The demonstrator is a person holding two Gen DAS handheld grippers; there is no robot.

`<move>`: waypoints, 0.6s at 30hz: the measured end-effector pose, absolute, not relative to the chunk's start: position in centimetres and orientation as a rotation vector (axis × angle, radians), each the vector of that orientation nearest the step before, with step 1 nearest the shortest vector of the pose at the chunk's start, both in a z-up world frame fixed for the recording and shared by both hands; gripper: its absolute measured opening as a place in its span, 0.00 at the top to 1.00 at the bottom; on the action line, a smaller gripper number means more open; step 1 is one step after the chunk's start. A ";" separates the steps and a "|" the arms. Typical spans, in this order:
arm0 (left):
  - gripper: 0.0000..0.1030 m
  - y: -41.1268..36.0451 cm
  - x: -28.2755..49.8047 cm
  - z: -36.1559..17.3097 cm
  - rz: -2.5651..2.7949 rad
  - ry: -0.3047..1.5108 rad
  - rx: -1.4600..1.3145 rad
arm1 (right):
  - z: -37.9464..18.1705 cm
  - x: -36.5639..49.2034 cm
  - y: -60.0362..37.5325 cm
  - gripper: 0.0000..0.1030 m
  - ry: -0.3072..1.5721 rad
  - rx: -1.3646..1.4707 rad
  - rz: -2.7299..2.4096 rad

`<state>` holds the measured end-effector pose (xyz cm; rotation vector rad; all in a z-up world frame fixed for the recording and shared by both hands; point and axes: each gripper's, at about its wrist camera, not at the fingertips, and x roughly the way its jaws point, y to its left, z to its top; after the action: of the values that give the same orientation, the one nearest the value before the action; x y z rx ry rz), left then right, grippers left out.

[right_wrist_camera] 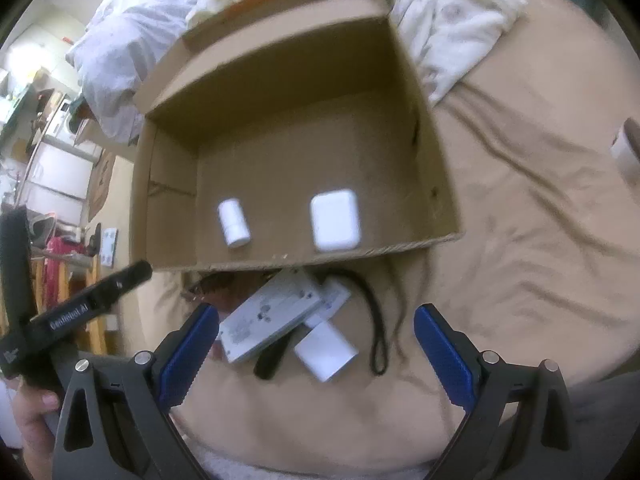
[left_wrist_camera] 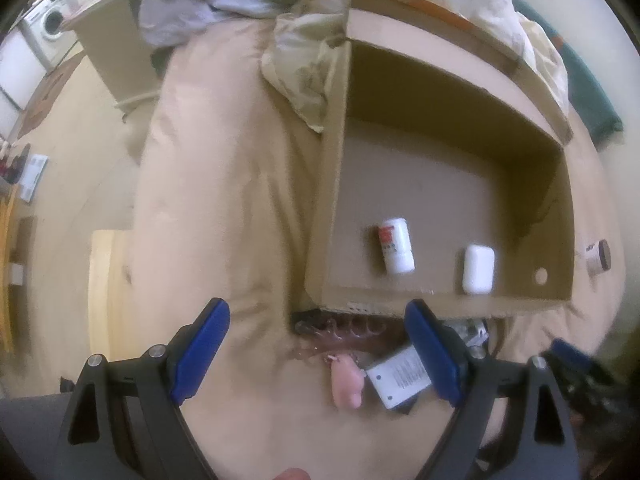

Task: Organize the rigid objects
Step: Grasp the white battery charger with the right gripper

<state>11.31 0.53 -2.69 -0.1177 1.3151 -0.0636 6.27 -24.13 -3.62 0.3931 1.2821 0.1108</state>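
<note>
An open corrugated cardboard box with plain brown walls and upturned flaps rests on a bed covered by a softly creased beige sheet. On the box floor, near its front wall, lie two smooth white rigid objects, set apart: a small cylindrical bottle with a red-printed label, lying on its side, and a rounded rectangular case lying flat.

On the sheet just outside the front wall lies a loose cluster: a flat grey-white rectangular device, a white block-shaped charger, a black elongated object partly under the device, a thin black looped cord, and, in the left wrist view, a small pink figurine.

The left gripper is spread wide and empty, its blue ribbed pads flanking the figurine and a printed white box below. The right gripper is likewise spread wide and holds nothing, poised above the cluster with the charger between its fingers. A hand at the lower left of the right wrist view grips the left tool's black handle. Rumpled pale bedding lies behind the box.
</note>
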 end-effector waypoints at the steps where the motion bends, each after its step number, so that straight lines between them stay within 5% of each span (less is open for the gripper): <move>1: 0.15 0.7 11.4 -2.7 -0.058 1.317 -0.124 | -4.0 6.4 -23.9 0.00 1.295 0.405 0.120; 11: 0.15 2.1 11.9 -3.0 -0.012 1.338 -0.191 | -7.1 7.8 -22.8 0.02 1.370 0.520 0.164; 13: 0.15 2.0 11.7 -2.8 -0.023 1.333 -0.200 | -8.3 7.7 -22.9 0.21 1.379 0.626 0.188; 18: 0.15 1.7 11.7 -2.9 -0.021 1.339 -0.172 | -11.0 7.3 -22.3 0.37 1.415 0.697 0.163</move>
<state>11.69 1.75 -2.94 -0.1717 1.3393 -0.0208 7.28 -22.30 -10.95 0.6967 1.4149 0.1632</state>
